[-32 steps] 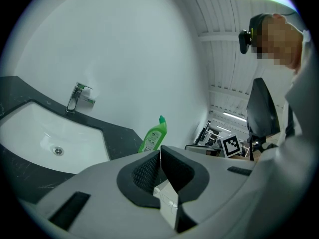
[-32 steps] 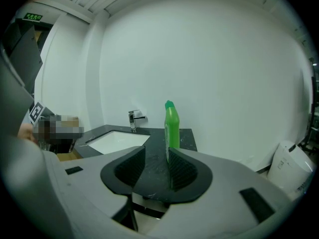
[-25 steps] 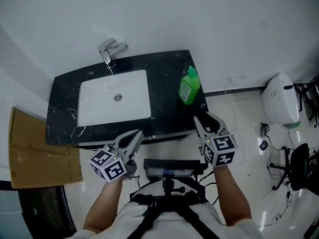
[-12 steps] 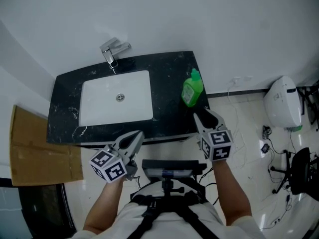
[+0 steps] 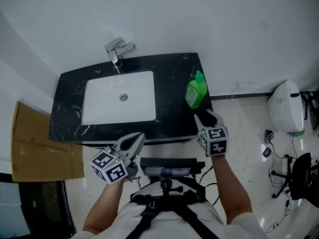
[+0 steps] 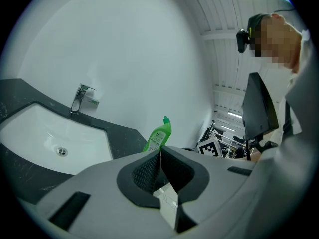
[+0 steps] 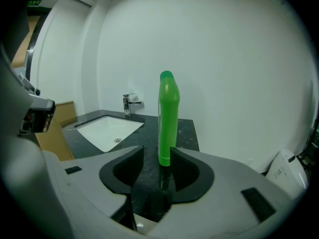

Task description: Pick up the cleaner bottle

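Here, cleaner bottle [image 6: 160, 135], base behind left gripper [image 6: 159, 154]

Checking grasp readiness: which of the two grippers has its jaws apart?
The right gripper: its jaws stand apart, with the green cleaner bottle upright just ahead of them. The left gripper has its jaws pressed together.

My left tongs [image 6: 159, 156] fill the bottom of the view. Their two jaws are pressed together. Past them is a white sink [image 6: 45, 133] set in a dark counter [image 6: 125, 139]. A shiny tap [image 6: 79, 98] stands behind the sink, next to the white wall [image 6: 124, 49]. The green cleaner bottle [image 6: 159, 135] stands up on the counter to the right of the sink, beyond my tongs and not touching them. Farther right of the sink is a cube with black and white squares [image 6: 209, 148].
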A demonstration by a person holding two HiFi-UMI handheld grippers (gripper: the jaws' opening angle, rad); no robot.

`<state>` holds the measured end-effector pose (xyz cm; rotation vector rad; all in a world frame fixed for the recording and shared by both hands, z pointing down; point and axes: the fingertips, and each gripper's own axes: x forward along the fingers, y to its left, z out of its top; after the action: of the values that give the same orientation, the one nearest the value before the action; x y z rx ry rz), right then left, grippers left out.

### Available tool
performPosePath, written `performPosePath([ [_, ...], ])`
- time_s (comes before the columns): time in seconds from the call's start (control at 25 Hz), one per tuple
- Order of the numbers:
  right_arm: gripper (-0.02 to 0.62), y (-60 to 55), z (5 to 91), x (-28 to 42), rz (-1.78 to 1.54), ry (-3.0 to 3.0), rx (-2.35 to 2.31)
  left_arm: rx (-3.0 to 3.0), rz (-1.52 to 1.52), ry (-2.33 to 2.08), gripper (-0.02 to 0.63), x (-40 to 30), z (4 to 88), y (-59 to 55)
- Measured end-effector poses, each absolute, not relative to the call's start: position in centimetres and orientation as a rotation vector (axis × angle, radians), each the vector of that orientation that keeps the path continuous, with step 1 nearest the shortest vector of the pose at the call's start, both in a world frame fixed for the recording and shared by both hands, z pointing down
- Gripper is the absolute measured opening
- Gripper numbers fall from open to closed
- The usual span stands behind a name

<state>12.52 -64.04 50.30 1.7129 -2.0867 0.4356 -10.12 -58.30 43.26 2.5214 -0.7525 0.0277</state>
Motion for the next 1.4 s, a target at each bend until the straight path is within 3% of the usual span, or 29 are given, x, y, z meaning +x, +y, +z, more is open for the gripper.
performPosePath([
  [1.4, 0.245, -72.0, 52.8, 12.5, 0.411, -2.127, 1.686, 2.501, 0.046, -0.837, -0.002, -11.8, 43.2, -59.3],
])
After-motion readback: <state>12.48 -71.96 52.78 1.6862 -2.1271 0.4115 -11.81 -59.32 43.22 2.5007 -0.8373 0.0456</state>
